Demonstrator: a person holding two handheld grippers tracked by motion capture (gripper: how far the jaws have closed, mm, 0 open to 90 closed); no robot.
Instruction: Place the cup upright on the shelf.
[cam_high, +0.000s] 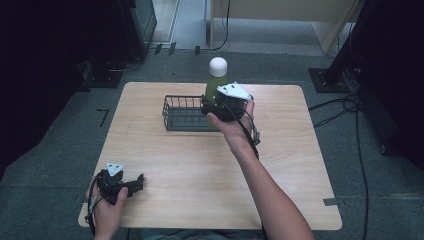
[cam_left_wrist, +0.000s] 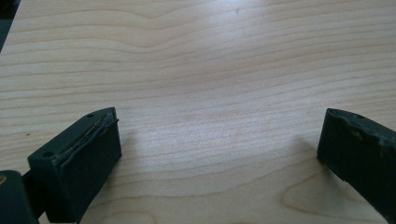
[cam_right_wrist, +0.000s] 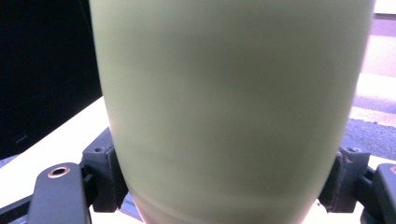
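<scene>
Nearest to us, at the front left corner of the worktop (cam_high: 170, 175), we rest the left gripper (cam_high: 136, 183) with its jaws wide apart and nothing between them; in the left gripper view we see bare wood between the two black pads (cam_left_wrist: 88, 158).

Farther on, past the middle of the worktop, our right gripper (cam_high: 212, 107) is clenched on the green bottle (cam_high: 216, 85). In the right gripper view the pads (cam_right_wrist: 109, 175) press on both sides of the bottle's (cam_right_wrist: 229, 107) lower body. The bottle stands upright, its long axis vertical, the white cap (cam_high: 218, 66) on top.

The relation that matters is this: the black wire basket (cam_high: 176, 120) lies just to the left of the held bottle, touching or almost touching it in the high view; we cannot tell whether the bottle's foot is over the basket's right end or just outside it. The part of the basket that we can see holds nothing. We judge that the right hand, much the nearer one, needs a short move left and then down.
</scene>
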